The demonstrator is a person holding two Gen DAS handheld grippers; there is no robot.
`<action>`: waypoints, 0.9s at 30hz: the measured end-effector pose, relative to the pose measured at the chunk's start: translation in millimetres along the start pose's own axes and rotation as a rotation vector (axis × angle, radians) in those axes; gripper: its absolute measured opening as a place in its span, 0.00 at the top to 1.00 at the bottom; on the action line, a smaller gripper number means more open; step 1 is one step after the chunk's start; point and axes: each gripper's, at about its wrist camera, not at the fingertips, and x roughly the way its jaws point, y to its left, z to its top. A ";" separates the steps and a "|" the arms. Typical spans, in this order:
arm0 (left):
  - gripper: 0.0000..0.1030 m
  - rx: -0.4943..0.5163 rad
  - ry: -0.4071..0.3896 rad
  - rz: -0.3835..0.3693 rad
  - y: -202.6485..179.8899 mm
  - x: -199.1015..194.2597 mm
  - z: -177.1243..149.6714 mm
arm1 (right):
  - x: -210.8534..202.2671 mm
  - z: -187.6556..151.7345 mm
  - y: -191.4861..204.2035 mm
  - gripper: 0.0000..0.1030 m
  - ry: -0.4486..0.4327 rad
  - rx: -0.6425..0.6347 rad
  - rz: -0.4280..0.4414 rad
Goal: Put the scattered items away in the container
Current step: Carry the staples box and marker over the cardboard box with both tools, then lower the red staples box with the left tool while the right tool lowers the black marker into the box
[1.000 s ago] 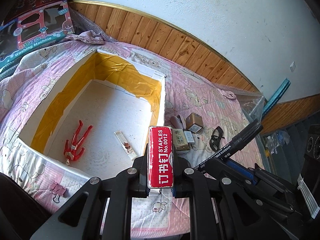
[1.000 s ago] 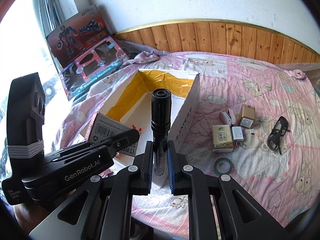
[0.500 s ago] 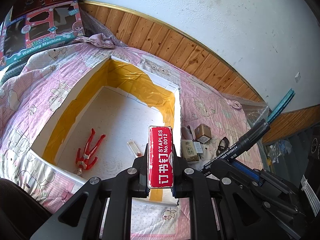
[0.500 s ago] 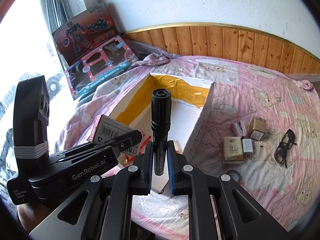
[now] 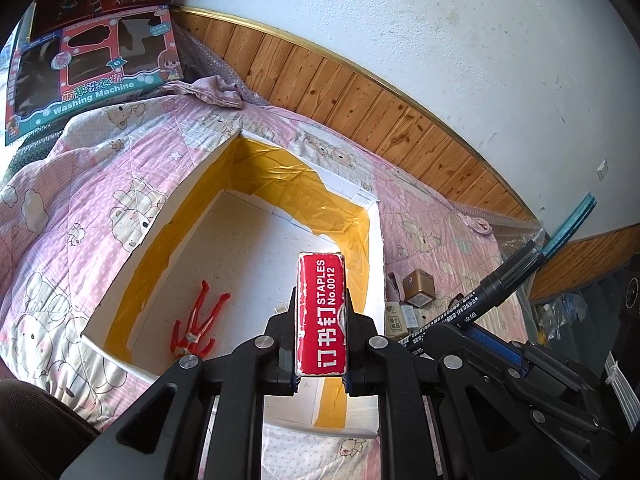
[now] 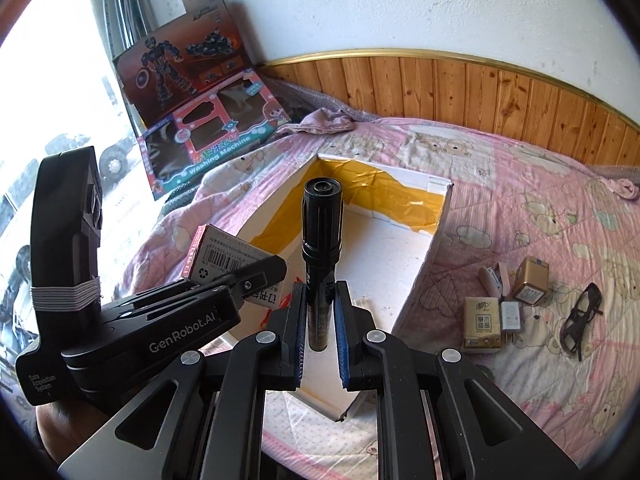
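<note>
From the left wrist view, the left claw [image 5: 321, 316] gripped the red staples box [image 5: 321, 312] above the open white box [image 5: 372, 216] on the bed [image 5: 80, 200]; it should be lowered near the floor beside the red toy figure [image 5: 198, 328] before releasing.

From the right wrist view, the right claw [image 6: 321, 312] pinched the black marker [image 6: 322, 248] upright over the same container; clearing the near wall first seemed wise.

A home bedroom: pink bear-print quilt [image 6: 500, 200] spread over a bed, wood wainscot [image 6: 460, 92] under a white wall at 12 o'clock, boxed toys [image 6: 208, 136] leaning by a bright window at 10 o'clock.
</note>
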 end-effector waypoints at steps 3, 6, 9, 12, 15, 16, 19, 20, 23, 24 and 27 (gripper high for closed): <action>0.86 -0.003 -0.001 -0.001 2.2 2.3 4.8 | 4.2 4.3 -0.5 0.87 0.003 -0.001 0.004; 0.86 0.001 -0.004 -0.001 2.2 5.0 10.2 | 8.2 8.6 -0.9 0.87 0.004 -0.006 0.006; 0.86 0.007 -0.007 -0.001 1.7 8.2 15.3 | 13.1 12.9 -2.9 0.87 0.006 -0.009 0.006; 0.86 0.009 -0.008 0.001 2.3 11.2 19.9 | 18.6 17.7 -4.3 0.87 0.007 -0.011 0.005; 0.86 0.013 -0.008 0.007 3.3 15.2 25.6 | 23.4 22.2 -5.7 0.87 0.008 -0.016 0.004; 0.86 0.015 -0.007 0.009 3.6 16.9 28.0 | 25.5 23.9 -6.3 0.87 0.009 -0.018 0.003; 0.86 0.023 -0.007 0.016 4.7 22.1 34.1 | 32.2 29.4 -8.6 0.87 0.014 -0.022 0.001; 0.86 0.026 -0.006 0.017 5.0 23.9 36.0 | 34.7 31.0 -9.7 0.87 0.016 -0.022 0.000; 0.86 0.036 -0.004 0.022 5.1 29.1 41.0 | 42.6 35.3 -14.2 0.87 0.026 -0.017 0.000; 0.86 0.040 -0.003 0.024 4.9 31.0 42.7 | 45.3 37.0 -15.9 0.87 0.029 -0.015 0.000; 0.86 0.050 0.003 0.028 4.4 37.4 48.9 | 52.7 42.1 -20.9 0.87 0.037 -0.008 -0.001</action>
